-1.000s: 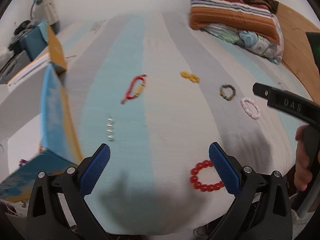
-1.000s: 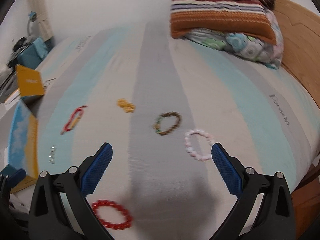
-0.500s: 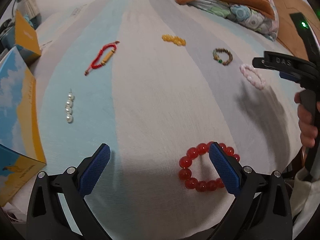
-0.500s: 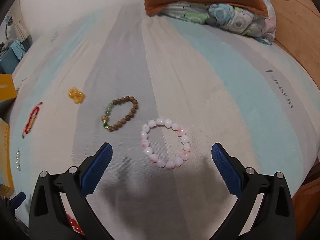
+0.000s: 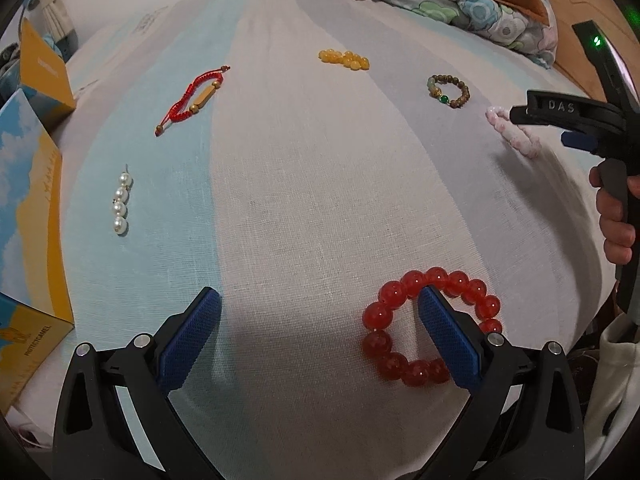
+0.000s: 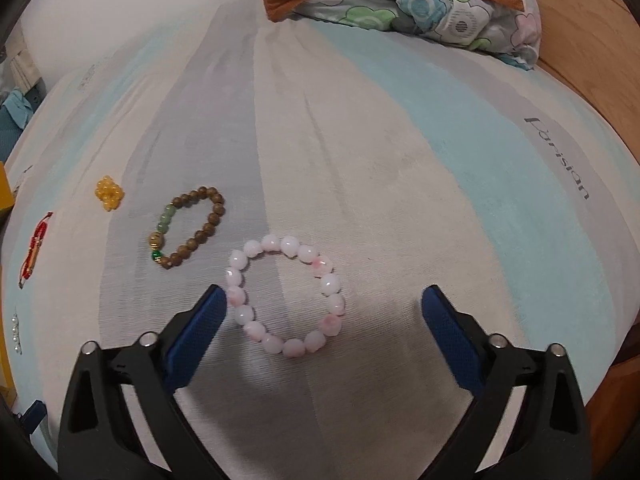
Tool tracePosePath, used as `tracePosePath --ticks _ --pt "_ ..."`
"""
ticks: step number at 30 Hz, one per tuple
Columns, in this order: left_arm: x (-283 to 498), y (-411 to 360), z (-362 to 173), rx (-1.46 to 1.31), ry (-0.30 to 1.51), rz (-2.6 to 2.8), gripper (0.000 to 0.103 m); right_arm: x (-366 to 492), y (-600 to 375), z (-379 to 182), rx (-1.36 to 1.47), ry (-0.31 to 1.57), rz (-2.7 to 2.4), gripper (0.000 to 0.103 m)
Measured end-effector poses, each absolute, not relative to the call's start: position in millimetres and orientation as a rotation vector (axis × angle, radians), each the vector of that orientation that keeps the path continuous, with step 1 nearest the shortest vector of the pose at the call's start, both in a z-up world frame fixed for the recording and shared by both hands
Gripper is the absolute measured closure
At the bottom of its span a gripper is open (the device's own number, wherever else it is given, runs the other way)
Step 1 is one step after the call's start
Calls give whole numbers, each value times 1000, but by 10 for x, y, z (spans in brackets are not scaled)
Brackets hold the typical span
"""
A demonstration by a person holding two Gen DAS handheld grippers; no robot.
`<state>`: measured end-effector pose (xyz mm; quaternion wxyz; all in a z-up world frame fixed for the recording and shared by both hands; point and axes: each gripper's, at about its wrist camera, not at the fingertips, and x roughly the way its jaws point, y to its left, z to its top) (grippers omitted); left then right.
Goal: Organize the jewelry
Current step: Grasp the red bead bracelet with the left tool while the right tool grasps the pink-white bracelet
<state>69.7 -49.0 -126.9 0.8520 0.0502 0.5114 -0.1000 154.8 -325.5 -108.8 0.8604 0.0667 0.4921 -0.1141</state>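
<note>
Both grippers tilt steeply down over the striped bedspread (image 6: 360, 152). The left gripper (image 5: 318, 300) gapes wide, one finger inside the red bead bracelet (image 5: 400, 312). The right gripper (image 6: 322, 300), jaws just narrowing slightly yet unclenched, straddles the pink bead bracelet (image 6: 320, 268), ungrasped.

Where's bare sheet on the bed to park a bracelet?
Widest free patch: mid-bed, bordered by the pearl strand, red cord bracelet, yellow beads and red bead bracelet. Also bare: right of the pink bracelet, toward the printed lettering. Crowded: pink bracelet and brown bead bracelet lie close together.
</note>
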Motion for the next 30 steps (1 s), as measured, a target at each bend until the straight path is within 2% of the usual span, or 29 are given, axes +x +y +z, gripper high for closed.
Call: tracePosePath --ticks 3,8,19,24,25,30 --pt "702 -491 -1279 106 1073 -208 6 1581 -3272 -1138 141 1048 -245 20" --pt "701 -513 -1310 127 1077 -205 5 1611 -3287 -1223 148 1078 -252 37" --pt "700 -545 -1356 153 1087 -198 8 1615 -3203 -1273 113 1095 -248 57" --pt "676 -570 -1333 164 1089 -201 23 1607 -3144 -1274 101 1099 -246 69" --pt "677 -573 -1333 167 1089 -200 24 1606 -3136 -1273 98 1100 -244 75" --pt "656 -566 -1295 167 1089 -207 47 1596 -3074 -1270 68 1106 -242 85"
